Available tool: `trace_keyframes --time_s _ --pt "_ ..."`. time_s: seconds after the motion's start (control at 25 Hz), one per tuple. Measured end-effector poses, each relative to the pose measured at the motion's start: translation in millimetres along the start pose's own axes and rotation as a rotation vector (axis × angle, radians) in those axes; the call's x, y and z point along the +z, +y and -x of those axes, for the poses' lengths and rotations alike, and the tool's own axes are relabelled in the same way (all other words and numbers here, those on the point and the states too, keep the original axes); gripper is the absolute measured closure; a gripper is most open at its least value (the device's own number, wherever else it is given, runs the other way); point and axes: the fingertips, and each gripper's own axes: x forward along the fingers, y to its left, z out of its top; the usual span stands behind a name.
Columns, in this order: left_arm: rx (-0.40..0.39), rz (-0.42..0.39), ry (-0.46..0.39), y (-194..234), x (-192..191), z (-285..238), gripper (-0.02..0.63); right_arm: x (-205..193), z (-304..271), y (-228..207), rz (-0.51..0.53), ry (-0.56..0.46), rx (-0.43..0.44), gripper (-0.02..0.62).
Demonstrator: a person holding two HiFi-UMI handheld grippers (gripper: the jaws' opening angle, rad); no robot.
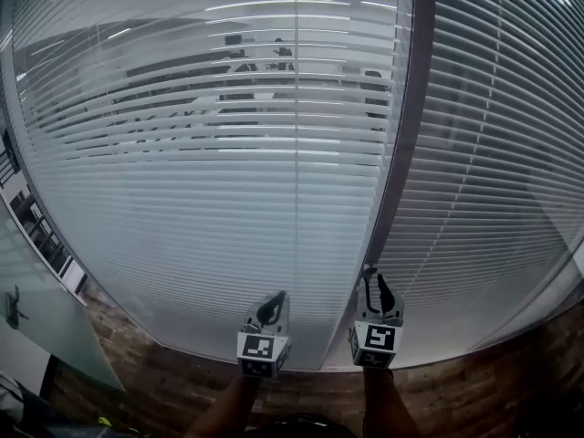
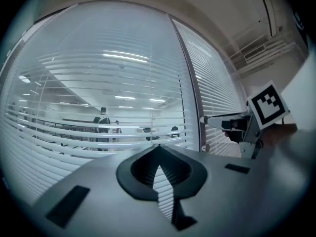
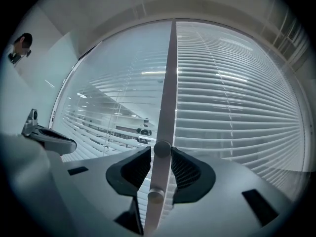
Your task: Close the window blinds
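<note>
Right gripper at the knob, with the left pane's blind yet to be shut.

Nearest, the left gripper (image 2: 158, 146) hangs idle, its jaws together on nothing. The right gripper (image 3: 161, 152) has its jaws parted on either side of a round knob (image 3: 162, 148), close beside it but not plainly pressing. The knob sticks out toward the gripper from the upright post (image 3: 168, 83) between the panes, and a second knob (image 3: 155, 195) sits lower on it. The step in hand looks like taking hold of the knob; next the jaws likely need to close on it and twist. Beyond, the slats run level, long axis side to side. The left blind (image 1: 201, 199) is tilted open enough to show the room (image 1: 246, 71) behind, while the right blind (image 1: 493, 153) lies shut.
</note>
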Motion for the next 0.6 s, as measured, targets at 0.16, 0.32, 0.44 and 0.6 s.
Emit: trace_keyframes --time_s 0.16,0.32,0.44,0.6 --pt "0.009 0.001 0.017 1 -7 -1 0.606 -5 -10 -2 -0.006 0.006 -0.012 0.46" --pt "0.016 0.004 0.029 1 -9 -3 0.606 -9 -16 -5 -0.023 0.034 -0.019 0.457" --pt "0.018 -0.002 0.029 2 -9 -5 0.606 -8 -18 -5 -0.036 0.046 -0.021 0.46" --pt "0.025 -0.001 0.03 3 -10 -6 0.606 -9 -18 -5 -0.052 0.03 -0.015 0.466"
